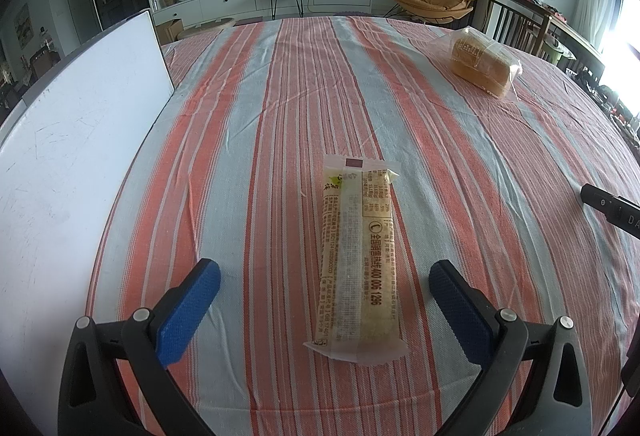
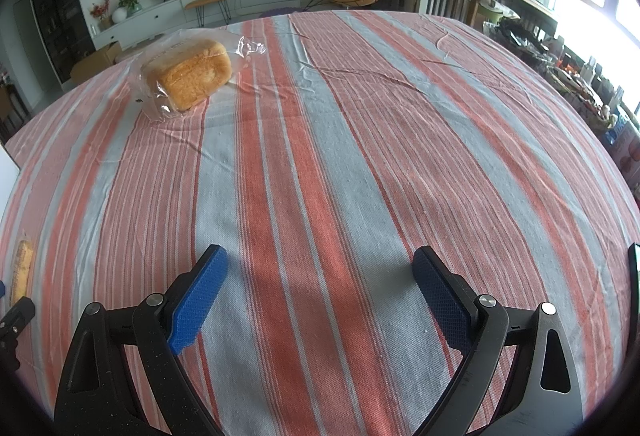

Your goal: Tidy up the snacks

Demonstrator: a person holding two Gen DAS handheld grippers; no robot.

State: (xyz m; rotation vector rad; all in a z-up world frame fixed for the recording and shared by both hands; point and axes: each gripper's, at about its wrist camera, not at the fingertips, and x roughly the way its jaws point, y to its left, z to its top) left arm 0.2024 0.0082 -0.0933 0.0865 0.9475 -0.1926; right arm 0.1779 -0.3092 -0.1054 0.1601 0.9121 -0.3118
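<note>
While both grippers are hovering low over the striped surface (image 1: 280,84), you are only just getting started: neither snack is looking tidied yet. Your left gripper (image 1: 324,300) is holding its jaws wide, with nothing between them but cloth, and the bar (image 1: 356,256) is lying flat just ahead, its near end sitting between the blue pads (image 1: 188,316) without touching either. Your right gripper (image 2: 320,296) is also spreading its jaws wide over bare cloth. The bread (image 2: 188,76), in its clear bag, is sitting far and to the left in the right view, well apart from both grippers and from the bar. A white board (image 1: 80,140) is standing along the left edge; whether it is part of a box for the snacks, I cannot tell, since the frame is cutting it off. So both picks seem to be remaining, and the goal spot is not showing. In the right view the bar is appearing only as a sliver at the left edge, and the print on its wrapper is staying too small to read.
</note>
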